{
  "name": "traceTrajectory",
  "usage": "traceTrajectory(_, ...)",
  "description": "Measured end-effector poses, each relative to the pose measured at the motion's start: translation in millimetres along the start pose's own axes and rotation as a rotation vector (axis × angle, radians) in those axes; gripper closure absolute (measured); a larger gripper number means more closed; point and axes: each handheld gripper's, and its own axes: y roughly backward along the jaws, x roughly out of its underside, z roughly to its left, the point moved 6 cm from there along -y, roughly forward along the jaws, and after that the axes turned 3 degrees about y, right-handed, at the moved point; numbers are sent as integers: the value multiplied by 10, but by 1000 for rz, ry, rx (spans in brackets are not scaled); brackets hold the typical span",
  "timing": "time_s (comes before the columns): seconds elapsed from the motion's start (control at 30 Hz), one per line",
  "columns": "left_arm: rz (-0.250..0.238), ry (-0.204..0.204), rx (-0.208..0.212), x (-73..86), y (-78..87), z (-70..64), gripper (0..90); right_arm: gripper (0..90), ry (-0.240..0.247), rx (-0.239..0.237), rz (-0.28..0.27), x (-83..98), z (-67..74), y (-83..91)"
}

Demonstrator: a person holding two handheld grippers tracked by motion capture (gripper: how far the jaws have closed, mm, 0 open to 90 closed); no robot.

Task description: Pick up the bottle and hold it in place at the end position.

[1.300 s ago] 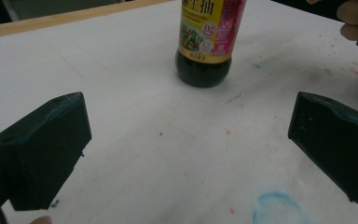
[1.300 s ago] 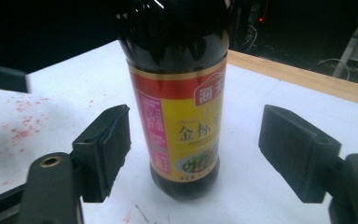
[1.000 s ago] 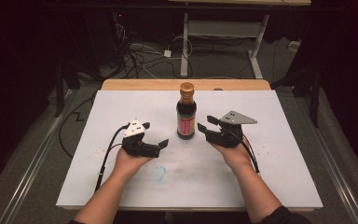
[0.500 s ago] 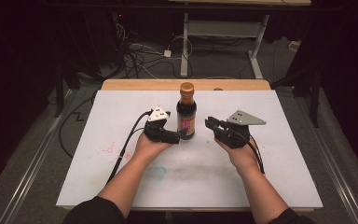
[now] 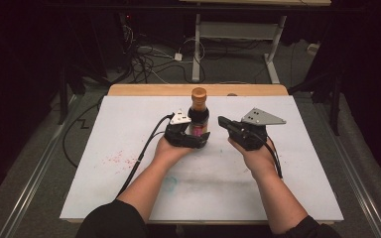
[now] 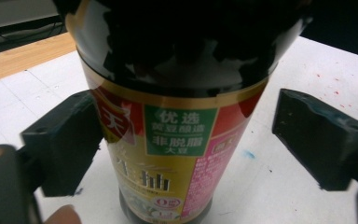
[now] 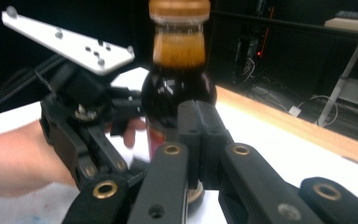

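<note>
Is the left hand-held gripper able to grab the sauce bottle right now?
Probably yes: the left hand-held gripper is open with the sauce bottle standing between its jaws, nothing in between.

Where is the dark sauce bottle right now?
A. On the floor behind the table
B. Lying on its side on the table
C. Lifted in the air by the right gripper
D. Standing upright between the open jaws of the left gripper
D: the bottle stands upright on the table, with the left gripper around its lower part; in the left gripper view both jaws sit apart from the label, one on each side.
</note>
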Motion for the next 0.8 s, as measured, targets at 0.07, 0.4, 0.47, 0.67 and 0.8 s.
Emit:
traceTrajectory(0.07, -9, 3, -1, -12, -4, 5, 126, 900, 1, 3, -2, -61, 5, -14)
traceTrajectory(0.4, -38, -17, -4, -59, -1, 39, 264, 900, 13, -8, 5, -300, 13, -159)
traceTrajectory(0.47, -37, -21, -3, -57, 0, 40, 268, 900, 7, -10, 4, -329, 2, -179)
traceTrajectory(0.67, -49, -31, -1, -46, -31, 33, 251, 900, -8, -10, 14, -385, -28, -221)
traceTrajectory(0.8, -48, -20, -2, -49, -34, 39, 273, 900, -1, -11, 21, -416, -28, -237)
